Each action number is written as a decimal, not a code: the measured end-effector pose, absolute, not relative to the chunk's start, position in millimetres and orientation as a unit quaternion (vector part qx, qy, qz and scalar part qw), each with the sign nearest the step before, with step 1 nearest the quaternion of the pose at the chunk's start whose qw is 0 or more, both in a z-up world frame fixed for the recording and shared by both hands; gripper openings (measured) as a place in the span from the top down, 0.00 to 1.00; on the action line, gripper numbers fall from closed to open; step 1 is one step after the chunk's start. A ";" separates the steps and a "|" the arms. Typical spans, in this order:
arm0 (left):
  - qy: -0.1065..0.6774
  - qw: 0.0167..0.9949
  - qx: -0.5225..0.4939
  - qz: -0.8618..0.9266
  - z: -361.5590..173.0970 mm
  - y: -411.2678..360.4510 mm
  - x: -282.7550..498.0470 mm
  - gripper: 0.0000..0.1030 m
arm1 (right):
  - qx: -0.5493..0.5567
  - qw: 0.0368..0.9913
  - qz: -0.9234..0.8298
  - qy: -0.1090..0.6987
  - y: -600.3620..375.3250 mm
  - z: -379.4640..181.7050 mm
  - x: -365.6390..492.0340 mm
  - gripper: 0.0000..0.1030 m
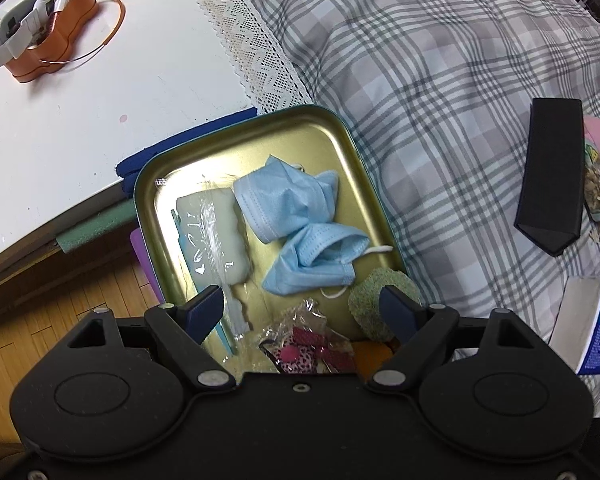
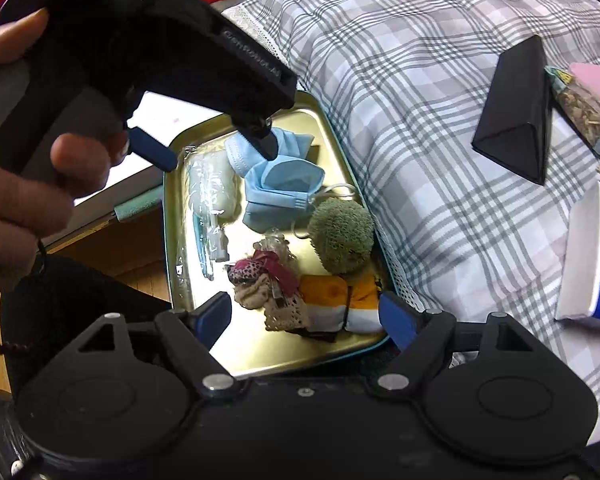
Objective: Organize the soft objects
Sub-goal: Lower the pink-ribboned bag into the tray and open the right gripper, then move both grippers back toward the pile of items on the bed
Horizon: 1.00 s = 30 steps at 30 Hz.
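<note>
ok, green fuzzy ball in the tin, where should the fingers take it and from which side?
Probably from straight above, across the ball's middle. It's round, so any axis fits, but the tin wall hugs its right side and the blue mask and its ear loop lie at its upper left. Setting the fingers along the wall, one nearer the orange cloth, should avoid both.

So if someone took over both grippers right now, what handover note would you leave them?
Left gripper: open, empty, above the tin tray.
Right gripper: open, empty, over the tray's near end.
In the tray: blue face masks, green scrubby ball, wrapped pale pad, leopard-print hair tie, orange-and-white cloth.
Done: these soft items sit in the tray.
Left: pink soft item and dried-herb sachet lie on the plaid bedspread, beside the black box.
</note>
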<state>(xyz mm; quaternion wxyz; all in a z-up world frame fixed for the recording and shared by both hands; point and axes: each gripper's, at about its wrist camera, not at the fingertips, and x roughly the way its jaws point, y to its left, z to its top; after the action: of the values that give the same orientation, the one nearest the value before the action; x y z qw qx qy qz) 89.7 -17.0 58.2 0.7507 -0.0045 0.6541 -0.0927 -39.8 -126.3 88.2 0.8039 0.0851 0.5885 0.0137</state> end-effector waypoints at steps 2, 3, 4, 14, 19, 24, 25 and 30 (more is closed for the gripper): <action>0.652 0.752 -0.003 -0.096 61.1 -18.3 83.1 0.21 | 0.087 0.806 0.010 0.585 -129.7 90.3 -44.7 0.22; 0.651 0.753 -0.003 -0.097 62.5 -19.1 79.8 0.21 | 0.087 0.807 0.008 0.584 -131.1 91.2 -46.7 0.22; 0.650 0.754 -0.002 -0.099 64.0 -19.8 76.8 0.21 | 0.088 0.808 0.006 0.583 -132.3 92.5 -48.8 0.22; 0.645 0.756 0.014 -0.113 72.4 -31.8 44.7 0.21 | 0.095 0.814 -0.008 0.572 -144.3 104.5 -73.7 0.22; 0.641 0.757 0.025 -0.126 78.9 -40.7 27.8 0.21 | 0.103 0.819 -0.017 0.565 -155.7 111.9 -86.5 0.21; 0.637 0.757 0.039 -0.138 85.1 -51.9 12.1 0.21 | 0.108 0.825 -0.030 0.554 -167.6 122.5 -100.5 0.21; 0.636 0.757 0.041 -0.141 86.3 -54.4 9.3 0.21 | 0.109 0.826 -0.033 0.552 -170.8 124.5 -103.9 0.21; 0.635 0.755 0.053 -0.156 92.5 -67.8 -5.2 0.21 | 0.117 0.835 -0.050 0.536 -186.6 135.6 -121.5 0.20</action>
<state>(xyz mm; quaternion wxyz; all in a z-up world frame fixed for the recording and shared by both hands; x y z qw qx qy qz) -5.2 -67.8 92.5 0.7551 0.0527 0.6345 -0.1561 -121.5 -186.6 135.6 0.8346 0.1173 0.5358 -0.0503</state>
